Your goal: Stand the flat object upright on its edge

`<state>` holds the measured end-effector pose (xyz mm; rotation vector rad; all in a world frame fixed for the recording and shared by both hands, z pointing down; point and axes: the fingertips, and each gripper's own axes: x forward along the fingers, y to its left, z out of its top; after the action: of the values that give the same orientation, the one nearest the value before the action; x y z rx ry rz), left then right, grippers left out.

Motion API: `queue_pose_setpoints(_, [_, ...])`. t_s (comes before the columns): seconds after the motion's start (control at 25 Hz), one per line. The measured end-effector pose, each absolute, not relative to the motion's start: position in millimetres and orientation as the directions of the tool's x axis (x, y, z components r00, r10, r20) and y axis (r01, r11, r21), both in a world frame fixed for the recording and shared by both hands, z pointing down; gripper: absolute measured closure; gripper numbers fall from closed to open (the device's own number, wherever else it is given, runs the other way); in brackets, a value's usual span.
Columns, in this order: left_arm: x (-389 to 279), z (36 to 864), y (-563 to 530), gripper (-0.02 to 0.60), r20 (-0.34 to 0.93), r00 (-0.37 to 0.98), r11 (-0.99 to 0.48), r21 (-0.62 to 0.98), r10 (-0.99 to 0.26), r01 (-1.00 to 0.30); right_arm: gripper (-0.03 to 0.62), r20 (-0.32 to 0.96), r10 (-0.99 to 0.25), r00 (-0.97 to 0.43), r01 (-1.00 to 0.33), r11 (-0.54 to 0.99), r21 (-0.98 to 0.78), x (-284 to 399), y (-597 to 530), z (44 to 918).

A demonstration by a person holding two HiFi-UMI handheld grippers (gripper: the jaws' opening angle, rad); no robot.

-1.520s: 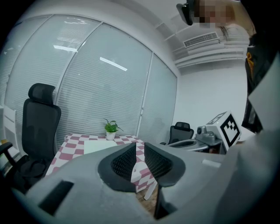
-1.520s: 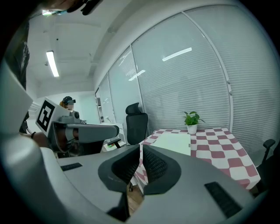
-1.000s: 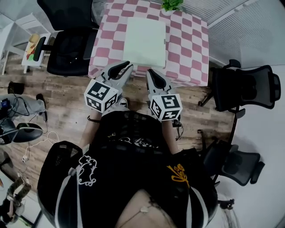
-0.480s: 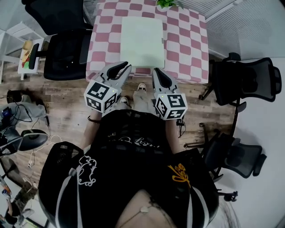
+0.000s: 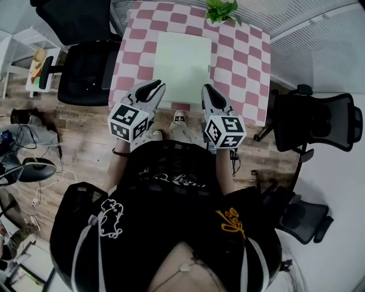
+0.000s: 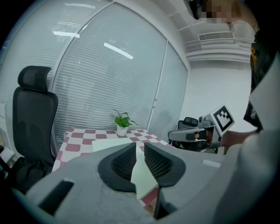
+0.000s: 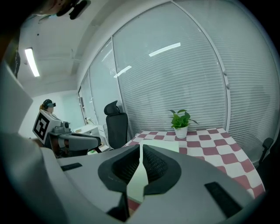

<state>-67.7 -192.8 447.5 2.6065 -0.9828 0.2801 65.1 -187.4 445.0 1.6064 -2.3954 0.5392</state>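
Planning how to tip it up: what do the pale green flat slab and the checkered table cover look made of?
Flat slab: matte pale green, no glare, crisp straight edges; perhaps foam or light board, can't tell which. Table cover: likely cloth, pink-and-white check, seems to hang over the table's edges.

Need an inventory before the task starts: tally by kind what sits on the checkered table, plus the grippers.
Pale green flat board: 1
Potted plant: 1
Grippers: 2, the left gripper and the right gripper, both shut and holding nothing
Total: 4
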Motion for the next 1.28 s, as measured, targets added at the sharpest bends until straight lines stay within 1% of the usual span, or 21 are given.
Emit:
queue_pose_setpoints(0.4, [-54.9,470.9,-243.0,0.514,0.387,0.696,-0.669,0.226,-0.605,-0.708,0.566,0.413,-0.817,-0.401,-0.913,0.322,-0.250,111.8,-241.0,475.2])
queue_pose_setpoints(0.6, [-59.2,493.1,-262.8,0.514,0.456,0.683,-0.667,0.228,-0.571,-0.710,0.566,0.428,-0.813,-0.395,-0.916,0.316,-0.245,131.4,-266.2,489.0])
queue_pose_setpoints(0.72, [-66.1,510.7,-275.4,0.514,0.498,0.666,-0.648,0.243,-0.556,-0.722,0.566,0.436,-0.796,-0.419,-0.904,0.321,-0.284,140.1,-279.4,499.3])
queue_pose_setpoints(0.92, [-80.1,544.1,-296.6,0.511,0.572,0.630,-0.614,0.258,-0.525,-0.746,0.565,0.491,-0.747,-0.448,-0.889,0.315,-0.332,150.0,-300.5,529.4])
queue_pose_setpoints(1.0, [-84.5,559.3,-303.4,0.488,0.600,0.624,-0.596,0.285,-0.500,-0.751,0.565,0.516,-0.728,-0.451,-0.889,0.312,-0.336,152.5,-307.1,542.7])
queue_pose_setpoints(1.12, [-90.8,579.9,-310.0,0.428,0.634,0.624,-0.565,0.335,-0.456,-0.754,0.560,0.547,-0.684,-0.482,-0.872,0.312,-0.378,149.3,-311.4,562.5])
queue_pose_setpoints(1.16, [-92.0,586.5,-311.5,0.411,0.645,0.627,-0.557,0.353,-0.437,-0.752,0.525,0.556,-0.663,-0.502,-0.860,0.311,-0.405,146.4,-311.8,569.4])
queue_pose_setpoints(1.2, [-92.4,593.0,-312.5,0.389,0.654,0.633,-0.548,0.376,-0.414,-0.747,0.447,0.563,-0.640,-0.523,-0.845,0.308,-0.436,143.1,-311.8,576.4])
queue_pose_setpoints(1.24, [-91.9,599.2,-313.3,0.357,0.660,0.643,-0.538,0.404,-0.390,-0.740,0.406,0.568,-0.619,-0.542,-0.832,0.301,-0.466,140.4,-311.6,583.4])
queue_pose_setpoints(1.28, [-90.6,604.5,-314.2,0.326,0.660,0.656,-0.526,0.435,-0.366,-0.731,0.398,0.573,-0.602,-0.557,-0.820,0.288,-0.494,138.4,-311.4,590.5])
